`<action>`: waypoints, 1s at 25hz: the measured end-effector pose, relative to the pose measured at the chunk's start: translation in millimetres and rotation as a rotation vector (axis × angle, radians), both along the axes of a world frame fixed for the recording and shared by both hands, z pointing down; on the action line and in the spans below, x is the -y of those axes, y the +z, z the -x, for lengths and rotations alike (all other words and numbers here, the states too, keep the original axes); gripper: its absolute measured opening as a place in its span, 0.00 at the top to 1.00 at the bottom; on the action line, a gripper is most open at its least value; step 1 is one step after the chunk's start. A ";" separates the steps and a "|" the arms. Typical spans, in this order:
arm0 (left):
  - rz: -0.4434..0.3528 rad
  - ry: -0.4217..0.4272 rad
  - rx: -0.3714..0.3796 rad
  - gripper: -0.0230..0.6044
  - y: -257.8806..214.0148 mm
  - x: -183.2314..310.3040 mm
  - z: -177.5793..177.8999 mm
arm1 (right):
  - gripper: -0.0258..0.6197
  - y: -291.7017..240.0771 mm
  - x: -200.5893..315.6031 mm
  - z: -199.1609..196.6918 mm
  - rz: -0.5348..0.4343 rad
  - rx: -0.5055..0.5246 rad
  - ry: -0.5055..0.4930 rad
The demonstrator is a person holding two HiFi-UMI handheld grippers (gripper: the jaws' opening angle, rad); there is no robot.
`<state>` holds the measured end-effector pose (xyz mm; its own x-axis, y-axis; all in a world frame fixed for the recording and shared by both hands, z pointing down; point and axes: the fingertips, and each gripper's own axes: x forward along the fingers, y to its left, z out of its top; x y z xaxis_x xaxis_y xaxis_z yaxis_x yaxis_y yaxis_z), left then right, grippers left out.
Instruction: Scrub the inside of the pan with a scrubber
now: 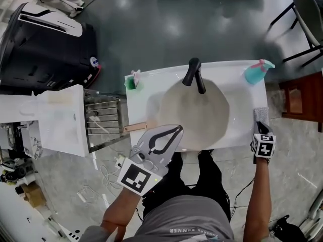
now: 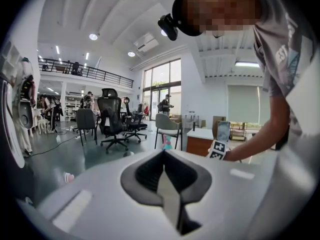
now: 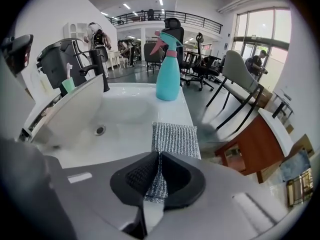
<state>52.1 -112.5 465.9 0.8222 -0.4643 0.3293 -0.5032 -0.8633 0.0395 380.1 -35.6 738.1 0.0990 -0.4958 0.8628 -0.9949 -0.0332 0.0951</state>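
Grey pan (image 1: 197, 116) inside white sink (image 1: 241, 133)

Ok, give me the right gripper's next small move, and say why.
Probably lift the scrubber clear of the sink rim and carry it toward the pan. The right gripper is clamped on the scrubber's near edge, but the scrubber lies flat on the rim, apart from the pan.

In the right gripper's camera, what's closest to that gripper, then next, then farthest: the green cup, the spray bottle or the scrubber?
1. scrubber: pinched by the right gripper, on the sink right edge.
2. spray bottle: behind it, on the back rim.
3. green cup: far left corner.
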 end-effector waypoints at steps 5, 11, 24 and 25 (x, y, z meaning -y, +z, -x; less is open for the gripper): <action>0.006 -0.020 -0.007 0.96 -1.5 3.0 14.1 | 0.94 -2.3 -1.8 4.7 0.001 0.004 0.012; -0.004 -0.032 -0.019 0.96 -3.0 8.0 30.9 | 0.94 -19.3 2.0 17.6 -0.041 0.024 0.032; -0.002 -0.092 -0.058 0.96 -3.8 19.4 76.4 | 0.94 -95.1 44.5 79.9 -0.193 0.052 -0.034; -0.003 -0.097 -0.061 0.96 -3.8 20.3 80.6 | 0.94 -101.1 50.3 88.9 -0.206 0.060 -0.048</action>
